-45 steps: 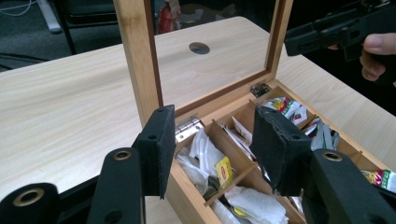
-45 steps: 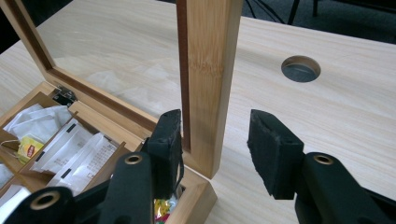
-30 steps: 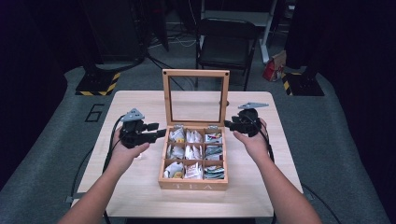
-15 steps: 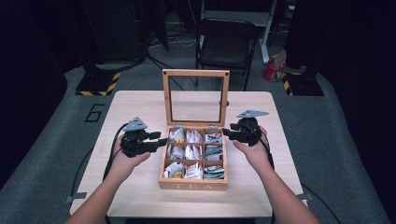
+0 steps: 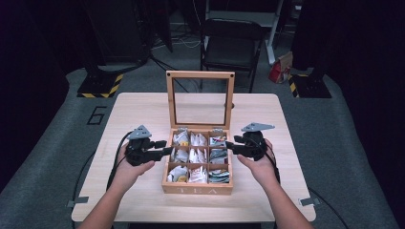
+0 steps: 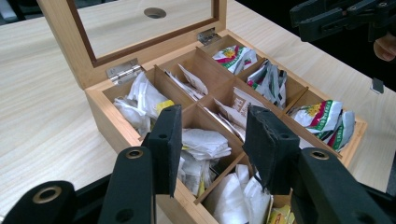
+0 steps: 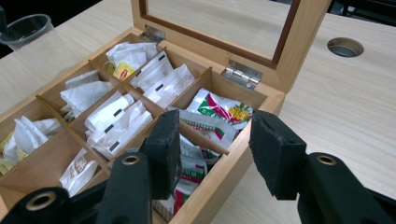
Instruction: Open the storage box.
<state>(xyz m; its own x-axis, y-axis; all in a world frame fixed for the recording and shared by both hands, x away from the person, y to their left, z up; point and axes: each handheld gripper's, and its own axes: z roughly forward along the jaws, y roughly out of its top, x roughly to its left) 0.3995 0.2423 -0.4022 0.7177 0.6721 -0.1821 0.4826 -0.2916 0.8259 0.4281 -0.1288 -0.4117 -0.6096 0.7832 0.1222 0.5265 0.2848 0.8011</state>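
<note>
Tea box (image 7: 219, 177) front cut off by frame edge; bag labels too small to read.

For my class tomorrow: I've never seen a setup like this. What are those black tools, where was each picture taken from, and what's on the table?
A person sits at a wooden table with a hand-held two-jaw tool in each hand: the left gripper and the right gripper. There is no robot arm.

The high view looks down from above the person's side. The other two pictures come from small cameras riding on the grippers, so two black jaws rise from the bottom of each.

On the table stands a wooden tea box with nine compartments, its glass-paned lid propped upright. The compartments hold tea bags, some in white wrappers, some in green and red ones. A clear plastic cup stands near the table edge.

Both grippers hover at the box's sides, jaws apart, holding nothing. The right one's jaws have just been opening, straddling the box wall.
</note>
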